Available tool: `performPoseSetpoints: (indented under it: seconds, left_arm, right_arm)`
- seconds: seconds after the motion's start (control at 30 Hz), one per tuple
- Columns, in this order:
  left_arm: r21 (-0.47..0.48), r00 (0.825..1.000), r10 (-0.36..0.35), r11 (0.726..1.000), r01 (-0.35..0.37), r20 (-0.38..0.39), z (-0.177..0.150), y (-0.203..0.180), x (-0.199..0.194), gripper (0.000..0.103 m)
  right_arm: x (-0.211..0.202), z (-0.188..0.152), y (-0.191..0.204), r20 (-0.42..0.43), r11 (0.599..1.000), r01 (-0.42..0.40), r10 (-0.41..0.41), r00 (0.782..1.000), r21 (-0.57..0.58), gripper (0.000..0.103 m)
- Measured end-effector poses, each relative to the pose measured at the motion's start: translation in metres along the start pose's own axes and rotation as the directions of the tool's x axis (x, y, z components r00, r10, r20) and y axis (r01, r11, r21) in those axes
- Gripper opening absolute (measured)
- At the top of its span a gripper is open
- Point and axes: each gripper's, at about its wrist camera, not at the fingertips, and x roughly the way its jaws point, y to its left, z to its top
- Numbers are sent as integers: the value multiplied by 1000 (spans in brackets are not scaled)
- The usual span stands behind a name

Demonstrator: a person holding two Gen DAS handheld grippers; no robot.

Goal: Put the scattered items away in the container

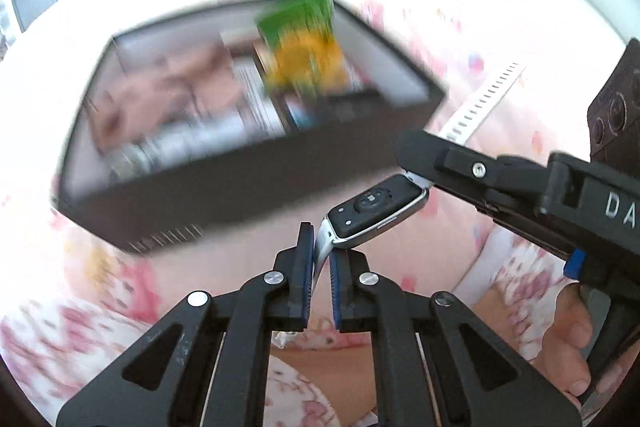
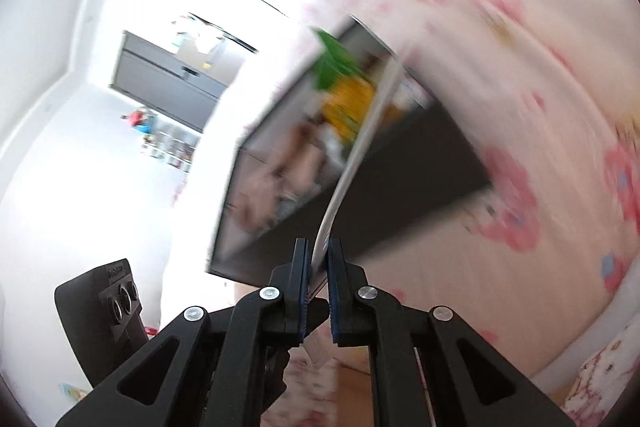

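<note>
At the lower centre of both wrist views, the left tool [image 1: 319, 259] and right tool [image 2: 318, 263] each pinch shut on a white strap of a smartwatch [image 1: 376, 209], light with bendy straps, held just beside the dark box [image 1: 256, 183]

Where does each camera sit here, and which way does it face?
Left wrist: on the left gripper, looking down its fingers at the smartwatch it grips by one strap, the box beyond; the right gripper and a hand show.
Right wrist: on the right gripper, looking along the other strap it pinches toward the box; no hand shows.
Shared: the box, the watch strap, the floral bedding.
</note>
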Motion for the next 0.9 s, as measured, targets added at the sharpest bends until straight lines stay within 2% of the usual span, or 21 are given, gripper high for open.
performPoseSetpoints:
  seconds: [0.03,0.07,0.13,0.23,0.27,0.3,0.37,0.43,0.5,0.63,0.73,0.83,0.9]
  left_arm:
    - [-2,1000,1,1000,-1,22,-7,3,-18,6]
    - [-7,999,-2,1000,2,38,6,6,-23,6]
    - [-21,998,-2,1000,3,70,24,29,-25,6]
    - [5,996,43,999,-44,80,64,38,-7,7]
    - [16,997,50,999,-51,63,65,35,-16,7]
    - [2,999,42,999,-42,30,68,44,-6,8]
    - [-49,999,-10,999,8,-41,72,61,12,9]
    - [-106,991,-80,992,69,-104,76,79,28,13]
    - [-125,986,-111,988,95,-128,78,91,41,16]
    - [-118,981,-78,991,57,-179,85,102,55,21]
    - [-112,974,-25,994,0,-224,92,110,67,25]
    - [-140,979,-56,990,28,-198,89,114,60,29]
    - [-132,983,-46,991,23,-179,84,111,55,31]
  right_arm:
    - [-1,7,13,7,1000,-15,16,1000,-26,7]
    - [4,12,22,11,999,-27,28,1000,-45,7]
    - [20,20,43,17,997,-52,54,998,-60,7]
    - [33,50,50,1,995,-82,82,997,-51,7]
    - [44,55,52,-8,997,-60,59,998,-47,8]
    - [40,62,47,-21,998,-45,44,999,-44,8]
    - [47,72,38,-67,1000,-8,7,998,-13,10]
    - [57,72,25,-106,999,26,-23,994,32,12]
    - [55,74,12,-125,997,44,-36,991,60,13]
    - [56,70,7,-152,995,69,-58,987,70,19]
    - [49,72,13,-125,992,124,-121,985,16,29]
    - [47,77,14,-89,983,181,-184,979,-38,29]
    - [45,78,19,-62,971,218,-225,972,-100,29]
